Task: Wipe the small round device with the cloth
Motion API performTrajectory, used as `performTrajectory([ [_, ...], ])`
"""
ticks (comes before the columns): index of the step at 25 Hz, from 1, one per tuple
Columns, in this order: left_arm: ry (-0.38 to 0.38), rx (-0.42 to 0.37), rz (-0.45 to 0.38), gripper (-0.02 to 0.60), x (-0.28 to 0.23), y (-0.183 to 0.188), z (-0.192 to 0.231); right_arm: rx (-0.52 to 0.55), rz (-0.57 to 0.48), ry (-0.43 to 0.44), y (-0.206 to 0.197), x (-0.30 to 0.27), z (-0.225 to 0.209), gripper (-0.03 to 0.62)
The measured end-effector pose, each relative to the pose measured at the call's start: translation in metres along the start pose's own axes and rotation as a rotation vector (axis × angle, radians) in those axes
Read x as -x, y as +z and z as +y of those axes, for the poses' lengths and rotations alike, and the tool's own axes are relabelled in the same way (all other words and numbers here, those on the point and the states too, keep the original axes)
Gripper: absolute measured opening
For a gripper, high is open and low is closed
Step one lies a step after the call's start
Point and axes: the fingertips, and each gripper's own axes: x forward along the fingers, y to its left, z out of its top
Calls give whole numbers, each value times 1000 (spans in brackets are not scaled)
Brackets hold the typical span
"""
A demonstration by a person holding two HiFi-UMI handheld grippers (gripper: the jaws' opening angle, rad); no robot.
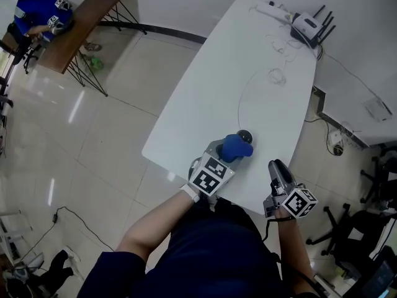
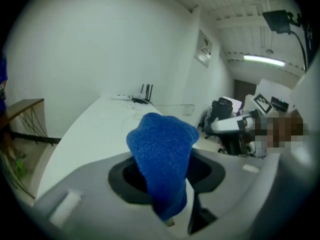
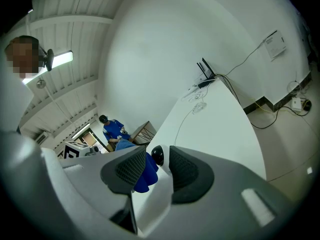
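Wiping step, judged: blue cloth [image 1: 236, 146] held just beside the small round device [image 1: 246, 135], at the near end of the counter [image 1: 248, 54].
Left tool [image 2: 165, 176] clamped on the blue cloth; right tool [image 1: 277, 168] jaws apart, empty. Next: bring the cloth onto the dome and rub.

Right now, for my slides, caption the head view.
Left gripper holds a blue fabric cloth by the small round black device on the white table; right gripper open.

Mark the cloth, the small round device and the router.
cloth [image 2: 162, 154]: left gripper view, middle of the blue fold.
small round device [image 3: 157, 155]: right gripper view, dark dome.
router [image 1: 306, 25]: head view, white body.
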Motion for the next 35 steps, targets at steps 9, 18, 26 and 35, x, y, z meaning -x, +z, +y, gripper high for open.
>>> performTrajectory([
  [9, -135, -234, 169, 174, -30, 30, -21, -5, -2, -29, 0, 1, -4, 138],
  [18, -393, 692, 107, 176, -33, 17, 66, -78, -33, -52, 4, -1, -16, 120],
  [26, -444, 929, 64, 176, -45, -43, 94, -83, -17, -54, 1, 0, -18, 107],
  [35, -248, 589, 405, 176, -69, -73, 93, -59, 0, -59, -1, 4, -13, 103],
])
